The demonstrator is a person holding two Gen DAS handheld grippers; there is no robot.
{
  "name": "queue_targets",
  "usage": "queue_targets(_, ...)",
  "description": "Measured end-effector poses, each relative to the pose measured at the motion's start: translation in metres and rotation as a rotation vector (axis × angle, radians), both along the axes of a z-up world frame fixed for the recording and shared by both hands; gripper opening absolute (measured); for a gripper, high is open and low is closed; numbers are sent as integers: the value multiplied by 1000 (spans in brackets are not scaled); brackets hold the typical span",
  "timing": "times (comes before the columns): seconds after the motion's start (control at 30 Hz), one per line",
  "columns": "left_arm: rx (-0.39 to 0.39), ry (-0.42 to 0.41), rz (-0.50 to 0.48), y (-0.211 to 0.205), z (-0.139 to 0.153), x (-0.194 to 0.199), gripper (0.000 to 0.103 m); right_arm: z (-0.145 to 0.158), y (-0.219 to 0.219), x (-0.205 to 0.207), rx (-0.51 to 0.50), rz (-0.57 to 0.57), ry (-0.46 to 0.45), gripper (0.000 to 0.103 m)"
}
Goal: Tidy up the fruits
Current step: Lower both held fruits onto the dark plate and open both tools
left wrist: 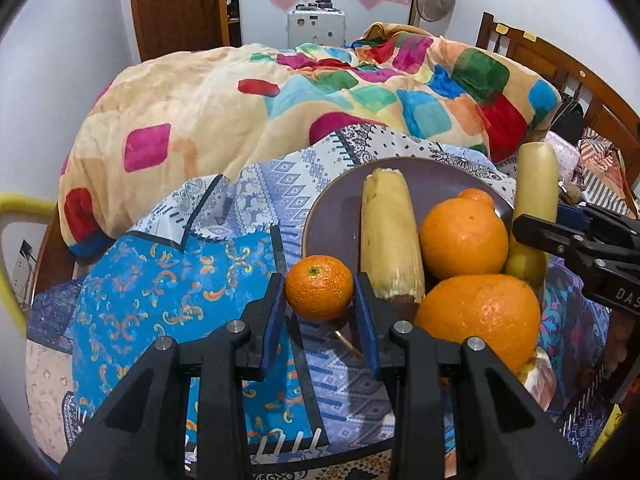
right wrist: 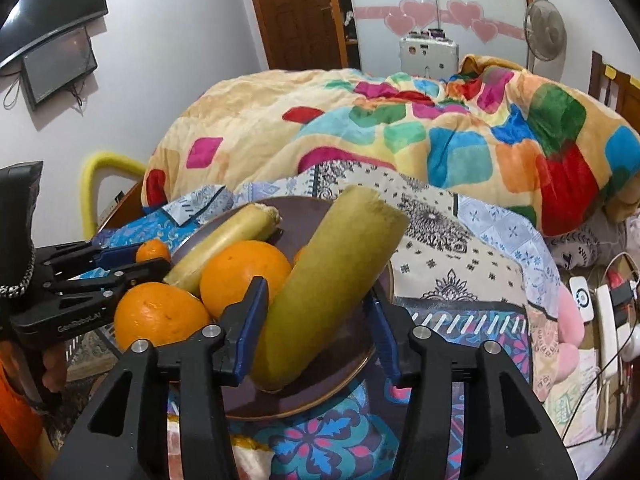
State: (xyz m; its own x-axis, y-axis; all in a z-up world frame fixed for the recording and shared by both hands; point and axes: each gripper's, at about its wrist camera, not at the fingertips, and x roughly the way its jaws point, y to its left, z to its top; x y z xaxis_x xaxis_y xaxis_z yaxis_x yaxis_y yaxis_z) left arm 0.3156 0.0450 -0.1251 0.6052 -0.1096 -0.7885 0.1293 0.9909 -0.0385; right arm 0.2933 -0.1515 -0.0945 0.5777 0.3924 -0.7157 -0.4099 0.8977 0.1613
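A purple plate (left wrist: 340, 216) (right wrist: 328, 384) lies on the patterned bedspread. It holds a pale corn cob (left wrist: 390, 240) (right wrist: 224, 238) and two big oranges (left wrist: 464, 236) (left wrist: 480, 316) (right wrist: 244, 272) (right wrist: 160, 316). My left gripper (left wrist: 320, 304) is shut on a small mandarin (left wrist: 319, 288) (right wrist: 152, 250) at the plate's left rim. My right gripper (right wrist: 316, 312) (left wrist: 576, 236) is shut on a greenish-yellow corn cob (right wrist: 332, 280) (left wrist: 536, 196), held tilted over the plate's right side. Another small mandarin (left wrist: 476, 197) peeks out behind the far orange.
A bright checked quilt (left wrist: 280, 92) (right wrist: 400, 128) is heaped behind the plate. A wooden headboard (left wrist: 560, 68) stands at the right. A power strip and cables (right wrist: 612, 320) lie at the far right. A yellow chair frame (left wrist: 12, 240) is at the left.
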Motion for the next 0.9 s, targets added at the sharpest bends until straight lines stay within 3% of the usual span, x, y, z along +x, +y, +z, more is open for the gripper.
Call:
queue_targets(0.27,111,-37,-43,-15,-4,-18,34,-5,-2,5,12,0,39,52)
queue_targets(0.4,98,-24,-50,-16,-5,-16,36,-5,-1,5,-1,-4,41,53)
queue_targets(0.57,92,1,-58,-16,-10,-16,39,-8,3,1,-51,20,40,63)
queue_targets(0.73,69,6,-35,-10,-7,-20,43,-3,10,-11,-118,49,0,63)
queue_targets(0.9,60,-11,-12,-4,7,-37,44,8,7,-28,-121,46,-27,63)
